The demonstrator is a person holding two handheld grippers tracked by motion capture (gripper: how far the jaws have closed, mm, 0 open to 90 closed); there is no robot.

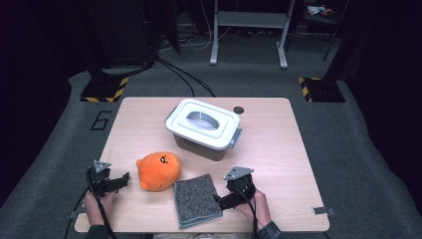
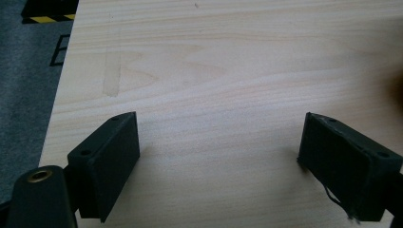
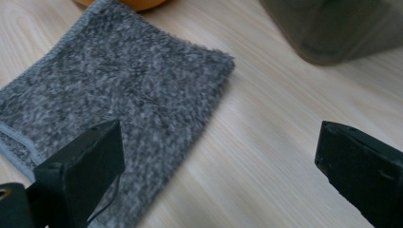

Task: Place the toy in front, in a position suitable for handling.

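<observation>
Folded grey cloth (image 1: 197, 200), nubbly and flecked with a stitched paler edge, flat on the pale wood-grain surface (image 1: 278, 149) near its front edge, just beside a round orange plush toy (image 1: 158, 171) with a dark stitched face; behind both, a rectangular lidded plastic box (image 1: 204, 128), white lid, grey handle and clips, smoky walls. Right tongs (image 1: 219, 199) open over the cloth's right edge, 1 black jaw above the fabric, the other above bare wood. Left tongs (image 1: 125, 180) open over bare wood left of the toy; "6" marked on the grey floor carpet (image 1: 100, 120).

Grey carpet floor (image 1: 59, 144), dim room — perhaps unlit
</observation>
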